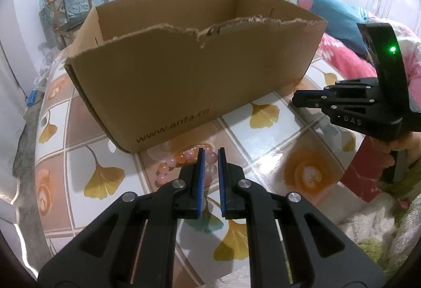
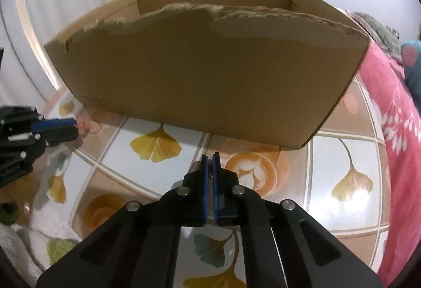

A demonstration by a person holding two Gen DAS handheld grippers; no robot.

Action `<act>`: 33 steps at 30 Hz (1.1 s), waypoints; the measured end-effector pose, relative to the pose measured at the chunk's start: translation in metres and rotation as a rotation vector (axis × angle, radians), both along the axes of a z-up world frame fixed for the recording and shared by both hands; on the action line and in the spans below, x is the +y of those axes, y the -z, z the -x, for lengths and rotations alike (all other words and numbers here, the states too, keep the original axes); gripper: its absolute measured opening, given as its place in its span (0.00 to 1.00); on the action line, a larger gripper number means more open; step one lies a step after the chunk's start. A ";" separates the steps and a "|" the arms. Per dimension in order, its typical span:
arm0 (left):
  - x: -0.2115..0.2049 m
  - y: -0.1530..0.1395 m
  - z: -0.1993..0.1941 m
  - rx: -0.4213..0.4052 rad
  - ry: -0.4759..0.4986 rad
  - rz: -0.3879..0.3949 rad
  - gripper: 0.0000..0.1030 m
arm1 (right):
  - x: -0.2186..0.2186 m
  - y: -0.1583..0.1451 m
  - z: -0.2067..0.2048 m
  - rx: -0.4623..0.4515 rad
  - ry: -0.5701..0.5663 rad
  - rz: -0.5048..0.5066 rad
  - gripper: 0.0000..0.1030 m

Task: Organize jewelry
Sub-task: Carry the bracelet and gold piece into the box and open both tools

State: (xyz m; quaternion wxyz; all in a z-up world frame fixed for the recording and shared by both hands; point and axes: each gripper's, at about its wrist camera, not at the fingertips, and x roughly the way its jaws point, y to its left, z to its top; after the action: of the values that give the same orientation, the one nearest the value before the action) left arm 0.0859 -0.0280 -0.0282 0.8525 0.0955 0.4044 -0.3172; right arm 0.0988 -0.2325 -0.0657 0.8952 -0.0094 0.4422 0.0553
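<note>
A bracelet of pink and orange beads (image 1: 173,163) lies on the table against the front wall of an open cardboard box (image 1: 184,82). My left gripper (image 1: 211,153) is narrowly open, its blue pads (image 1: 201,172) on either side of one pink bead. It also shows in the right wrist view (image 2: 72,128), at the far left, touching the beads (image 2: 88,126). My right gripper (image 2: 210,160) is nearly shut on a small dark item I cannot identify, low over the table in front of the box (image 2: 205,77). It shows from the side in the left wrist view (image 1: 296,99).
The round table (image 1: 263,156) has a glossy cloth with ginkgo leaves and coffee-cup prints. A pink flowered blanket (image 2: 394,130) and a blue plush toy (image 1: 336,14) lie to the right. A white and green towel (image 2: 50,240) lies at the near edge.
</note>
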 end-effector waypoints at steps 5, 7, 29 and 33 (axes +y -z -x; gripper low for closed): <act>0.003 -0.010 0.006 -0.025 -0.006 0.024 0.08 | -0.019 -0.021 0.008 -0.045 0.031 -0.100 0.03; 0.004 -0.015 0.008 -0.035 -0.007 0.039 0.08 | -0.023 -0.031 0.011 -0.067 0.035 -0.118 0.03; 0.005 -0.146 -0.031 -0.285 0.044 0.208 0.08 | -0.013 -0.153 -0.031 -0.356 -0.149 -0.154 0.03; -0.009 -0.118 -0.077 -0.187 0.022 0.109 0.08 | -0.015 -0.138 -0.064 -0.274 -0.157 -0.173 0.03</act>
State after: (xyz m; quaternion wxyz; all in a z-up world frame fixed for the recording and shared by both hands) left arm 0.1626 -0.0367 0.0903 0.8869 0.0827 0.3039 -0.3379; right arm 0.1628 -0.2478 0.0728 0.9374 0.0258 0.3077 0.1610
